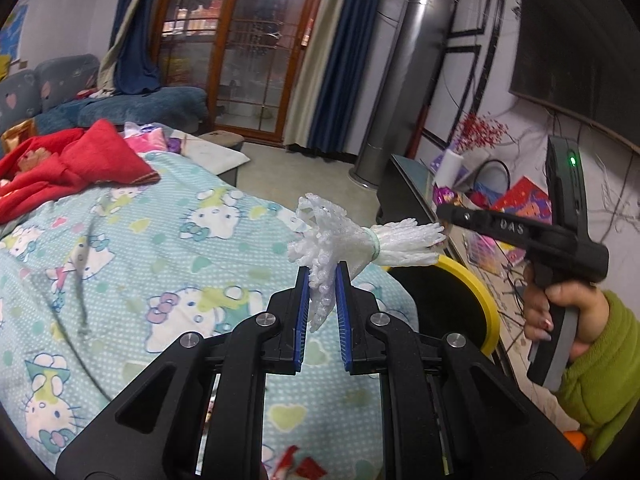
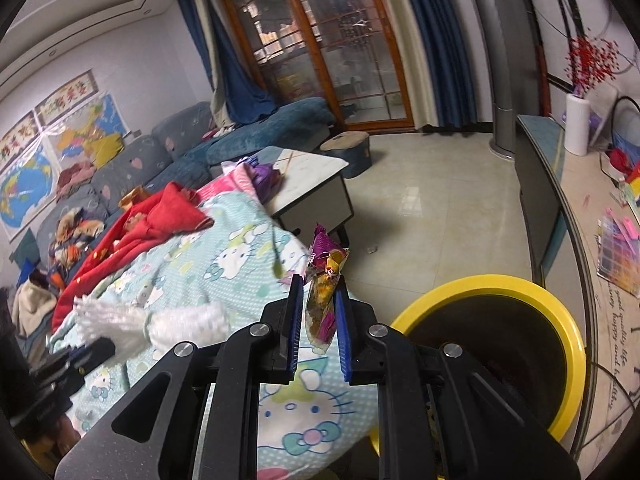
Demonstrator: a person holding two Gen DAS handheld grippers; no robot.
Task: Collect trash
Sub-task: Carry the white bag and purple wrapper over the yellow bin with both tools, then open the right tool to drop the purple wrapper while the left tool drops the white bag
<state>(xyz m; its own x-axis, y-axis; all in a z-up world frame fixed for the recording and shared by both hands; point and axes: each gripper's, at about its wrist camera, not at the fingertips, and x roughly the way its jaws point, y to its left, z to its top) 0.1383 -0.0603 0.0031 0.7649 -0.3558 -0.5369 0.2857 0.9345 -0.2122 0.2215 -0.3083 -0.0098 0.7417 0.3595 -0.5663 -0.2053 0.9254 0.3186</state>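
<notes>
Blue-padded jaws of the left gripper [image 1: 323, 280] are clamped on a white foam net sleeve [image 1: 352, 246], tied with a pale green band, held up over the Hello Kitty quilt [image 1: 120, 248] near its edge by the bin. Right gripper [image 2: 318, 292] has its jaws squeezed on a purple and yellow snack wrapper [image 2: 325, 280], sticking upright between the pads. Just beside the quilt's edge sits the yellow-rimmed trash bin [image 2: 572, 344], dark inside. Red blanket [image 2: 160, 216] lies bunched at the quilt's far edge.
</notes>
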